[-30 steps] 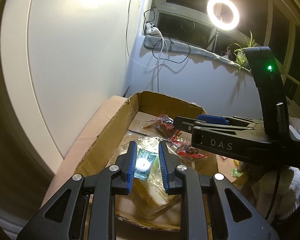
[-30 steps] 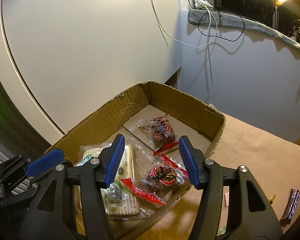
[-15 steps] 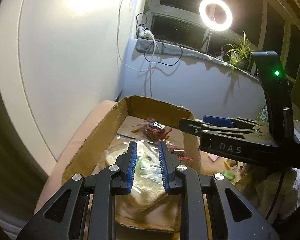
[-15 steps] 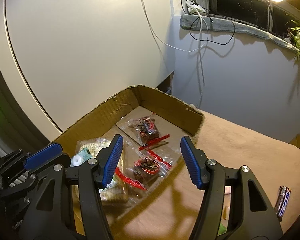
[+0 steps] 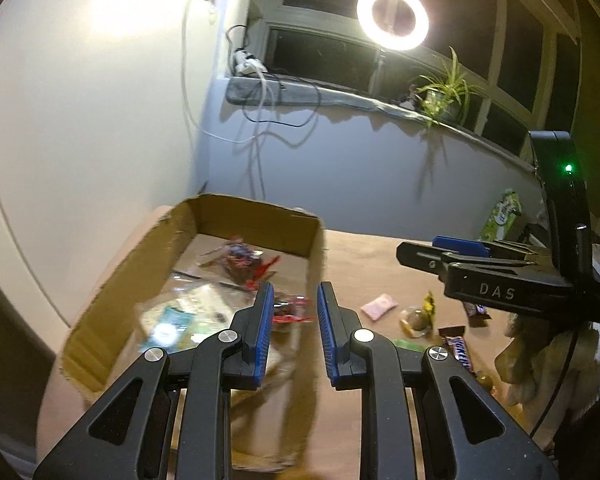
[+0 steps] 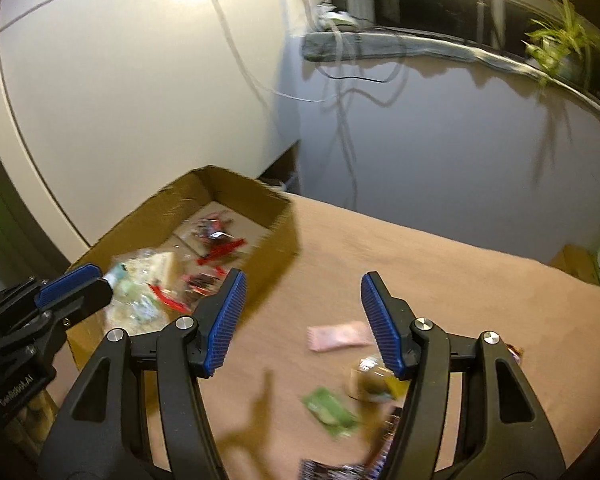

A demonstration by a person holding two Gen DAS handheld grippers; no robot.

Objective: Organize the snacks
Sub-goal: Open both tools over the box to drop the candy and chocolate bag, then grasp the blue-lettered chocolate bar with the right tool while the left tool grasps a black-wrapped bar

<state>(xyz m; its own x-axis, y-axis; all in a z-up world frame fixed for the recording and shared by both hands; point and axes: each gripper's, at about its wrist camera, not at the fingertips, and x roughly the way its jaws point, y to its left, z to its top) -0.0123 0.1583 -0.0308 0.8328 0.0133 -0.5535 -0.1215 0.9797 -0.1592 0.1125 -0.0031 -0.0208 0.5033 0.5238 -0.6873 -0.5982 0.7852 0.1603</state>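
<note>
Both grippers empty above the table, loose snacks waiting beside the box

The right gripper (image 6: 302, 324) stands spread with nothing between its blue pads, held over the brown table (image 6: 440, 272); the left gripper (image 5: 294, 334) has its jaws nearly together, a narrow gap showing and nothing pinched. Just below the right one lie a pink sachet (image 6: 338, 336), a green wrapper (image 6: 330, 410) and a clear-wrapped round sweet (image 6: 370, 380); a chocolate bar (image 5: 458, 346) lies near them. The cardboard box (image 5: 256, 216) to the left already holds several wrapped snacks. These packets look light, thin and crinkly, likely slippery; the sachet is probably best pinched across its flat middle, the sweet gently around its body.
</note>
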